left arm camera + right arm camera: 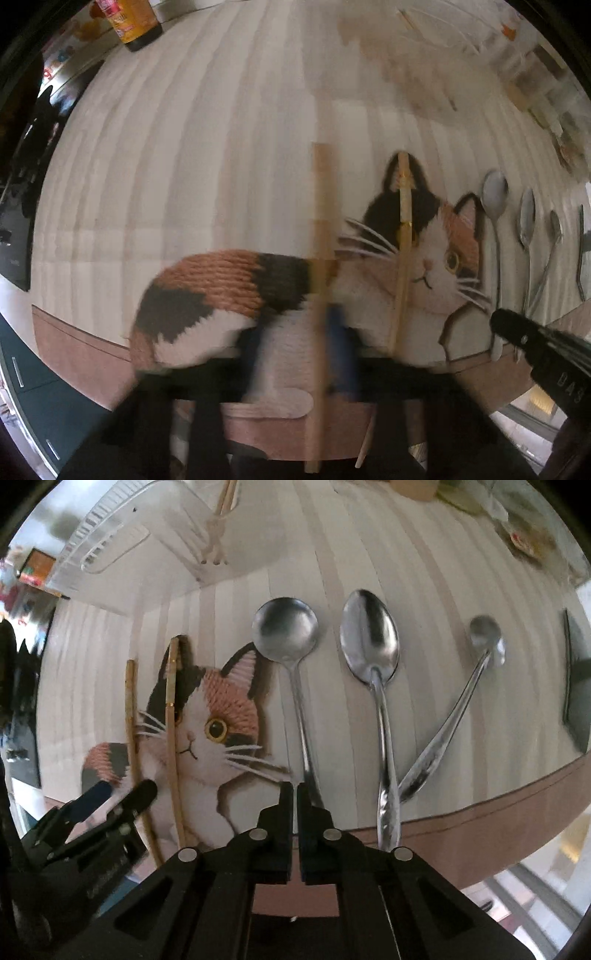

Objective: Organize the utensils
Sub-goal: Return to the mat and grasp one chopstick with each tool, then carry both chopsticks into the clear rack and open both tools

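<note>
Chopstick (320, 280) runs blurred up the left wrist view, between the left tool's (295, 354) fingers; whether they clench it cannot be told. A second chopstick (403, 254) lies to its right across the cat placemat (207, 280).

In the right wrist view, the right tool (295, 794) is clenched, holding nothing. Round spoon (285, 631), oval spoon (370, 637) and small spoon (484, 630) lie side by side on the desk (436, 572) beyond it.

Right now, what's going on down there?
Left gripper around a chopstick. Right gripper shut, empty, by the round spoon. Nothing blocking.
</note>
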A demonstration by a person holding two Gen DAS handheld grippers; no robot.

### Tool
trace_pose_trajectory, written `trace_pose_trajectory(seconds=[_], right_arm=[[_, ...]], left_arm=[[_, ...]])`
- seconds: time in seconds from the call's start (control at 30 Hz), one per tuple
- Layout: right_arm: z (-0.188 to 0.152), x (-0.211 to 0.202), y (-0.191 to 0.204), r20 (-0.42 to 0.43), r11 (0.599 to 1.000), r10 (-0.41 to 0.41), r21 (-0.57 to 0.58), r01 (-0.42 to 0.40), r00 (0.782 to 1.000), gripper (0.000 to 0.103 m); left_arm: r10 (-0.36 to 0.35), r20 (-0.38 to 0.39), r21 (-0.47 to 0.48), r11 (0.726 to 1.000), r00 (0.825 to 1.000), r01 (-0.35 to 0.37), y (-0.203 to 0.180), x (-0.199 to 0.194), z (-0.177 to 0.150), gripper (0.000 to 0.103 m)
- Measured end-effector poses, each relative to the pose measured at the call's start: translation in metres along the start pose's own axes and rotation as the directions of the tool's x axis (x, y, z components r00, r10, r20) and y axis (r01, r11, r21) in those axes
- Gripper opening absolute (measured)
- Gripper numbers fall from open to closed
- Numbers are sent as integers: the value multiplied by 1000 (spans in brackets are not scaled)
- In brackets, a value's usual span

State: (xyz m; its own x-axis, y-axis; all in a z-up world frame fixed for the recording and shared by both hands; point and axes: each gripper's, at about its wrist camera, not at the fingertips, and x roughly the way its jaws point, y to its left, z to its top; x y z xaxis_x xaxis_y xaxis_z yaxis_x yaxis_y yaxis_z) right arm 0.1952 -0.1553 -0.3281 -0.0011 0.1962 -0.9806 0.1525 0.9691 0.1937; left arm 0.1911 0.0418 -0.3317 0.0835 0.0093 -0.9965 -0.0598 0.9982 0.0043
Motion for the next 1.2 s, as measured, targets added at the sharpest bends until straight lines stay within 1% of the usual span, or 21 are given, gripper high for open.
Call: trace_pose_trajectory(seconds=[0.07,0.13,0.23,0.27,0.3,0.33,0.37,0.4,0.43,0.47,0.5,0.53,0.67,0.77,0.8,0.87,0.9,0.93,1.07,1.2], right_arm=[[0,2,4,-5,999,40,11,-40,999,19],[0,5,12,-4,997,73,12,-73,997,21],[4,8,41,-4,994,103,-21,-103,995,24],[5,11,53,-6,994,99,-45,-99,995,28],[5,12,62,-3,994,92,-59,-92,996,29],[7,15,73,2,994,72,-88,-71,997,30],[5,18,85,16,992,22,-128,-20,1000,30],[2,15,103,47,986,-16,-163,24,999,30],[1,17,112,53,978,-59,-196,68,997,29],[0,18,118,62,969,-100,-222,111,993,17],[-1,18,120,67,960,-122,-247,135,990,10],[-1,18,120,64,957,-124,-255,136,990,7],[2,10,94,31,943,-182,-279,183,983,6],[6,6,79,16,939,-189,-291,185,982,6],[8,4,75,14,935,-192,-300,188,981,6],[13,0,66,16,930,-210,-304,205,978,7],[11,2,67,19,926,-219,-310,214,976,7],[7,9,83,24,926,-225,-304,221,974,7],[10,5,80,28,931,-223,-292,221,974,8],[-2,12,97,22,930,-227,-293,223,974,8]], left_arm=[[-12,-6,-45,999,1000,12,16,-1,-1,5],[-2,-5,-80,997,1000,1,32,-2,-5,5],[-2,-20,-157,988,1000,-1,63,-3,-17,5],[-7,-22,-180,984,1000,3,74,-3,-22,5],[-13,-24,-200,980,1000,8,82,-4,-27,5],[-14,-26,-210,978,1000,8,88,-4,-30,5],[-18,-26,-218,976,1000,12,94,-4,-32,5],[-26,-24,-225,974,999,20,102,-5,-36,5],[-29,-24,-224,974,999,23,104,-5,-37,5],[-28,-26,-220,975,999,22,105,-5,-38,5],[-28,-26,-216,976,999,21,109,-4,-38,5],[-28,-25,-211,977,999,22,110,-5,-37,5],[-23,-28,-196,981,999,17,111,-5,-39,5],[-3,-33,-170,985,999,-2,89,-2,-20,5],[5,-35,-159,987,999,-11,82,-3,-18,5],[12,-35,-151,988,999,-17,80,-2,-16,5],[16,-38,-149,989,999,-22,77,-2,-15,6],[17,-40,-149,989,999,-23,77,-1,-15,6],[20,-42,-144,989,999,-26,71,1,-12,6],[23,-40,-139,990,999,-28,68,3,-6,5]])
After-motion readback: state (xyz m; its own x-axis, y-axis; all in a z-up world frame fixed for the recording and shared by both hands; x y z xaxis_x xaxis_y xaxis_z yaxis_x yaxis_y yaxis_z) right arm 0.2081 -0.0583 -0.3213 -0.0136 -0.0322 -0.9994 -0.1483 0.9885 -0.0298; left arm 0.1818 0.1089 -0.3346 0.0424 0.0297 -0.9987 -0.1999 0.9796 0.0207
